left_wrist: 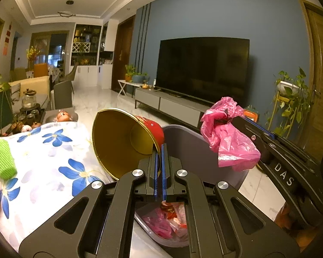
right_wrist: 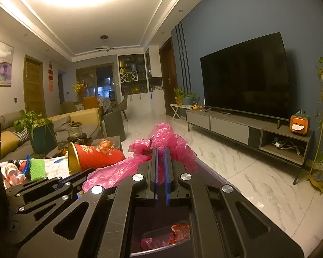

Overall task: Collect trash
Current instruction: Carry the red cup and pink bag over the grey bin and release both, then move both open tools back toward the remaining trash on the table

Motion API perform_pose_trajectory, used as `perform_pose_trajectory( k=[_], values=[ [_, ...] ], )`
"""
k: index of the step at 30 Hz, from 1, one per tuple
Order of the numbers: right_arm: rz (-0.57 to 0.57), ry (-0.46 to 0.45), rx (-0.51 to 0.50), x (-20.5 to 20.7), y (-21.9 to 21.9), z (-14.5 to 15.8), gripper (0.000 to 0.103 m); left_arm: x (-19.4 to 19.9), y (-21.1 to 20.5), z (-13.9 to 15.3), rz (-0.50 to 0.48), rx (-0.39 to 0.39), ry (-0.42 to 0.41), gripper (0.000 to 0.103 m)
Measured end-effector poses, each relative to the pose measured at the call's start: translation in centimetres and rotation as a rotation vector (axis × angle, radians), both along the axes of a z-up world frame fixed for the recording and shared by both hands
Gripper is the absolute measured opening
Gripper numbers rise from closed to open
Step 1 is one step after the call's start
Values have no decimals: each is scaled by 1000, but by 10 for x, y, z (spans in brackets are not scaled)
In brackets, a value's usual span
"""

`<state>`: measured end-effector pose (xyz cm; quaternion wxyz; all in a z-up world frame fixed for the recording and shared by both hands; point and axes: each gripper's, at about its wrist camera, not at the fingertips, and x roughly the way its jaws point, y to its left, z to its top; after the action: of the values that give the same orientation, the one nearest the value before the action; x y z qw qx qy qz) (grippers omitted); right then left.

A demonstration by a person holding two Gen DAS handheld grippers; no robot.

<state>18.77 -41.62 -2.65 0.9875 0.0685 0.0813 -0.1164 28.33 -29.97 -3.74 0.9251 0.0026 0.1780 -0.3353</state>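
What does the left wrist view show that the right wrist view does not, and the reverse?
Only the left wrist view shows the gold inside of the red bucket, pinched at its rim by the left claw, and the grey bin's wall. Only the right wrist view shows the orange tissue holder and a painting. Both show the pink plastic bag in the right claw, the green foam net and the TV.

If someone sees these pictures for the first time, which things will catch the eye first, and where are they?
The crumpled pink plastic bag stands out first, pinched in the right gripper above the grey trash bin. Next comes the red bucket with a gold inside, tipped on its side and held at its rim by the left gripper, between the flowered tablecloth and the bin.
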Motion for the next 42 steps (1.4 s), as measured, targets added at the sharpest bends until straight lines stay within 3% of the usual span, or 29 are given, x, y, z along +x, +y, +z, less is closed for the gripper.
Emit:
perform_pose_trajectory(
  k=[8,10,11,13,16,19,25,31,42],
  values=[
    [18,-9,31,3,-6,-4,10,4,3,-4,-36,-23,19,4],
    [18,-8,38,6,-8,-7,12,5,6,-4,-38,-32,23,13],
    [16,-7,40,6,-9,-7,20,6,8,-4,-34,-38,27,17],
    [9,-9,46,6,-9,-9,30,7,14,-3,-18,-57,33,40],
    [8,-3,55,5,-9,-10,31,6,27,-1,10,-91,35,53],
    [4,3,66,2,-7,-11,40,4,38,1,46,-101,37,66],
    [-5,-13,75,-14,-1,-11,55,-13,70,5,140,-101,10,80],
    [7,-16,69,-27,16,-11,67,-34,122,2,288,-96,-20,86],
    [140,-3,75,-37,82,-9,68,-74,236,-14,557,-64,-8,86]
  ],
)
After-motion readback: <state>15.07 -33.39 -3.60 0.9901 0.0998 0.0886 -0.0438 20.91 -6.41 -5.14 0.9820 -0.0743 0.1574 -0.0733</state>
